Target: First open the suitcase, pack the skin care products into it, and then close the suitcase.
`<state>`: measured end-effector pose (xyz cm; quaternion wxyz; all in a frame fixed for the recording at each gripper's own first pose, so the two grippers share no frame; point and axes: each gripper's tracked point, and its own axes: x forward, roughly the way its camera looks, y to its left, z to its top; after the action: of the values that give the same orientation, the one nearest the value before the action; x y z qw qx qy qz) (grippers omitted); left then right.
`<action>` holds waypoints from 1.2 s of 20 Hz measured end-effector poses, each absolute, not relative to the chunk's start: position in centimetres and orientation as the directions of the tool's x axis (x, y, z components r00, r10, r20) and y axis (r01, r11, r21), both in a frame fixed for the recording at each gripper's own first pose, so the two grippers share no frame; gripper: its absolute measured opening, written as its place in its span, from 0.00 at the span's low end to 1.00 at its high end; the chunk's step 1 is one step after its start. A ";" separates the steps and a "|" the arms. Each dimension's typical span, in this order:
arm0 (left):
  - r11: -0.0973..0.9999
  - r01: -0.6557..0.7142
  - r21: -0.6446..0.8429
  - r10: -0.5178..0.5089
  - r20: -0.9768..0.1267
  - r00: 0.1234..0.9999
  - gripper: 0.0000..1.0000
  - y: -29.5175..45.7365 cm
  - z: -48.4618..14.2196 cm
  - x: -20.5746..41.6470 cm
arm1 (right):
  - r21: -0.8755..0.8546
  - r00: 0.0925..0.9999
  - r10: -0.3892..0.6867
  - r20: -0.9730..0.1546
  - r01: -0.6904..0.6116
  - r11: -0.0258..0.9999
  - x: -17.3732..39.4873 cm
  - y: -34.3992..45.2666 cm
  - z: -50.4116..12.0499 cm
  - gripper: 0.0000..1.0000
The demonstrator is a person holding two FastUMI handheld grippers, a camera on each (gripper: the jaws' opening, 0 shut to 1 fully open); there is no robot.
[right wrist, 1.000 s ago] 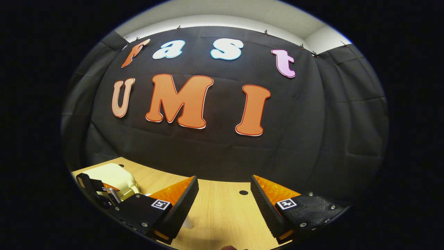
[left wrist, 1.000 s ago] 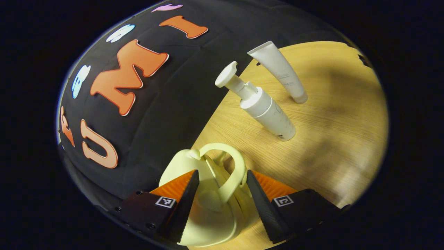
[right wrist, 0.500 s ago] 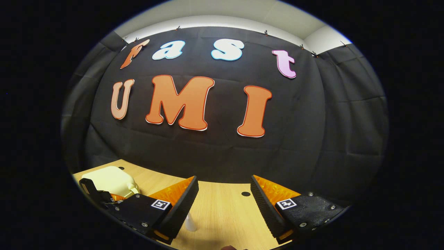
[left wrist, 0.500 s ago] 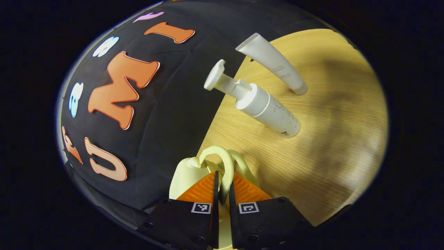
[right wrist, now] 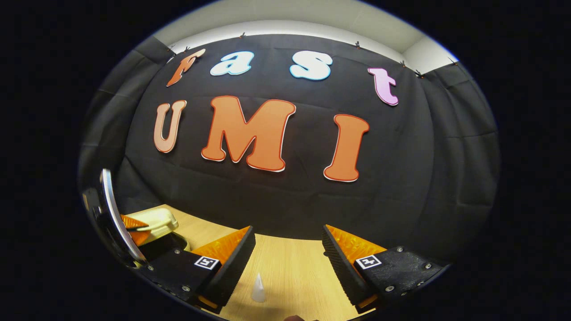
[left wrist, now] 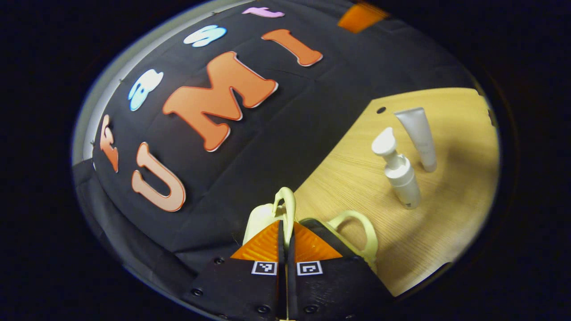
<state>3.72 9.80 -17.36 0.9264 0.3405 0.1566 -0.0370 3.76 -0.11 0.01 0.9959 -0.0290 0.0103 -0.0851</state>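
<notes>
A pale yellow suitcase (left wrist: 259,219) lies on the wooden table (left wrist: 352,174). My left gripper (left wrist: 285,225) is shut on the lid's loop handle (left wrist: 288,201); the lid is raised, and a dark gap shows over the lower shell with its own handle (left wrist: 359,225). A white pump bottle (left wrist: 401,178) and a white tube (left wrist: 421,136) stand upright further along the table. In the right gripper view, my right gripper (right wrist: 289,240) hangs open over the table with nothing between its fingers, just past the tip of the tube (right wrist: 258,285). The suitcase (right wrist: 154,218) and the left gripper (right wrist: 134,228) sit at its left.
The black cloth wall runs close behind the suitcase. A small round hole (left wrist: 381,109) marks the tabletop near the wall. Bare wood lies around the two bottles.
My left gripper closed on the lid handle and lifted it, so the suitcase has started to open. The bottles now look farther off. The right gripper has hardly moved.
</notes>
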 end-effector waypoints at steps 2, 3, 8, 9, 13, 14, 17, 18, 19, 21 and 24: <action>0.813 0.130 0.567 0.059 -0.303 0.951 0.02 12.1 -15.7 4.1 | -0.062 0.988 -0.157 -0.015 0.156 0.986 4.4 0.9 0.3 0.96; 0.838 0.110 0.534 0.069 -0.302 0.951 0.02 13.2 -15.0 4.3 | -0.069 0.988 -0.153 -0.011 0.152 0.986 4.6 1.3 0.4 0.96; 0.920 0.012 0.393 0.109 -0.284 0.953 0.02 18.6 -12.0 4.9 | -0.075 0.992 -0.128 -0.013 0.126 0.989 5.4 3.5 0.8 0.95; 0.929 -0.008 0.369 0.121 -0.282 0.952 0.02 20.1 -12.0 4.4 | -0.077 0.992 -0.124 -0.013 0.123 0.989 5.6 4.0 1.0 0.95; 0.954 -0.074 0.291 0.158 -0.278 0.947 0.02 25.6 -11.3 4.9 | -0.091 0.994 -0.111 -0.016 0.109 0.990 6.4 5.8 1.3 0.95; 0.954 -0.080 0.290 0.162 -0.272 0.949 0.02 26.9 -11.1 5.0 | -0.093 0.994 -0.109 -0.018 0.106 0.990 6.4 6.3 1.3 0.95; 0.947 -0.109 0.302 0.194 -0.266 0.944 0.02 30.9 -11.2 5.1 | -0.098 0.994 -0.106 -0.026 0.103 0.990 6.8 7.8 1.2 0.95; 0.947 -0.118 0.297 0.201 -0.267 0.942 0.02 32.1 -11.3 5.1 | -0.096 0.994 -0.104 -0.032 0.100 0.990 6.9 8.4 1.0 0.95; 0.947 -0.130 0.295 0.213 -0.267 0.940 0.01 33.4 -11.4 4.9 | -0.093 0.994 -0.106 -0.034 0.102 0.990 7.0 9.0 1.1 0.95; 0.946 -0.153 0.286 0.235 -0.276 0.932 0.01 36.2 -12.2 4.6 | -0.089 0.994 -0.105 -0.042 0.101 0.991 7.3 10.2 0.9 0.95; 0.936 -0.180 0.303 0.272 -0.298 0.915 0.02 40.0 -13.8 4.2 | -0.085 0.993 -0.105 -0.047 0.101 0.991 8.0 12.3 0.8 0.96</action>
<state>4.22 40.05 -13.76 0.9690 0.1359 0.1703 0.1167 8.04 12.29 0.79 0.9975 -0.0413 0.0259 -0.0518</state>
